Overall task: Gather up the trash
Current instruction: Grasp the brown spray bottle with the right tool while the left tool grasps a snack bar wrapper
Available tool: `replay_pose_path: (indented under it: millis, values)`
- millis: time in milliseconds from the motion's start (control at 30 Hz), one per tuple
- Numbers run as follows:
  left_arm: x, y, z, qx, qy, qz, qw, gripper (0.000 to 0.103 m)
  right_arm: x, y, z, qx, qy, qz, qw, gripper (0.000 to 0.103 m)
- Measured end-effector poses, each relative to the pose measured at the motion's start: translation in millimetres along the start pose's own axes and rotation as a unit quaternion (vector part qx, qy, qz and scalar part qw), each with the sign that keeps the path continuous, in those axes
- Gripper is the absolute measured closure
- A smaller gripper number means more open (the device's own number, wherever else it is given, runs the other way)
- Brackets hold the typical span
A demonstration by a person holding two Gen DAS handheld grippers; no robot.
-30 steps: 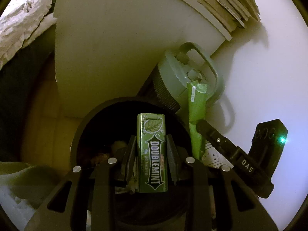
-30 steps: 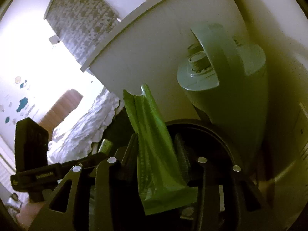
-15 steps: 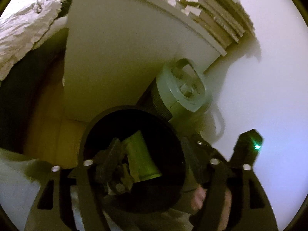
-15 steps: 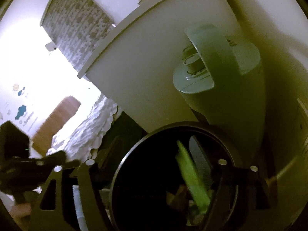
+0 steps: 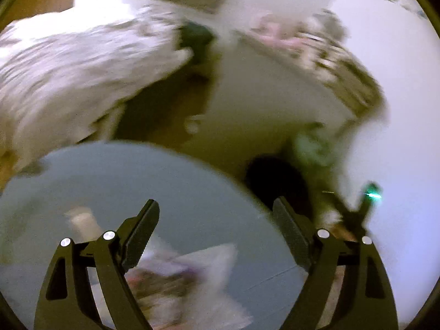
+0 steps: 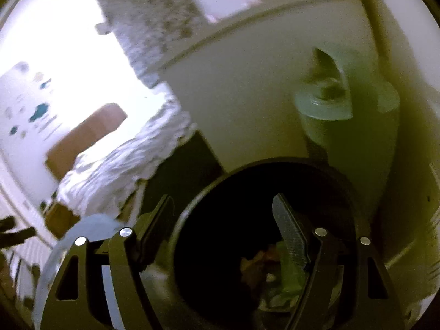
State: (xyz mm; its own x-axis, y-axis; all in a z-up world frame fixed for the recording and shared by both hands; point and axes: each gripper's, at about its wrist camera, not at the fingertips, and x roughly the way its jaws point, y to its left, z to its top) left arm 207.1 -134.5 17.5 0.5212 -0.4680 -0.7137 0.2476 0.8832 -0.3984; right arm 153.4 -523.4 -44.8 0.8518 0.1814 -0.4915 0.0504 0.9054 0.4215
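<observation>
The left gripper [image 5: 217, 220] has its jaws spread wide with nothing between them; they have just been opening. It hangs over a round grey tabletop [image 5: 192, 181], where blurred paper litter [image 5: 192, 272] and a pale small cup-like thing [image 5: 82, 220] lie near its left jaw. The dark bin [image 5: 275, 176] sits to the right, beyond the tabletop's edge. The right gripper [image 6: 222, 220] is over that bin [image 6: 247, 181], jaws well apart and empty after just opening, with a green wrapper [image 6: 288, 277] and other scraps at the bottom. A green jug [image 6: 343, 115] stands behind. The next pickup looks to be the paper. The left view is smeared, so the hand should steady first, then lower with the jaws straddling one piece before closing, keeping clear of the tabletop's edge.
</observation>
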Motion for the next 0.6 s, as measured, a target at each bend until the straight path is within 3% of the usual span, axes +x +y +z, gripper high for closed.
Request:
replay_pose_path:
  millis: [67, 133, 200, 300, 400, 467, 600]
  values:
    - [-3.9, 42.2, -10.5, -0.033, 0.013, 0.031, 0.9989, 0.021, -12.2, 21.7, -7.6, -0.016, -0.007, 0.032, 0.999, 0.029]
    - [-1.7, 73.6, -18.7, -0.056, 0.029, 0.038, 0.9973, 0.033, -17.6, 48.2, -14.3, -0.038, 0.002, 0.076, 0.996, 0.029]
    - [10.1, 95.8, -25.7, -0.068, 0.049, 0.033, 0.9959, 0.042, -18.4, 89.2, -27.1, -0.083, 0.032, 0.126, 0.988, 0.029]
    - [29.4, 106.3, -28.9, -0.071, 0.066, 0.027, 0.9949, 0.051, -15.6, 153.9, -49.0, -0.167, 0.08, 0.169, 0.968, 0.029]
    - [38.4, 100.5, -26.7, -0.052, 0.059, 0.03, 0.9964, 0.055, -4.3, 209.7, -65.3, -0.222, 0.134, 0.196, 0.946, 0.037]
    - [42.6, 97.7, -26.9, -0.04, 0.055, 0.035, 0.9971, 0.069, 9.5, 242.2, -74.7, -0.251, 0.17, 0.208, 0.93, 0.043]
    - [43.7, 93.1, -32.6, 0.039, 0.038, 0.101, 0.9934, 0.095, 35.2, 289.5, -85.2, -0.29, 0.211, 0.204, 0.911, 0.045]
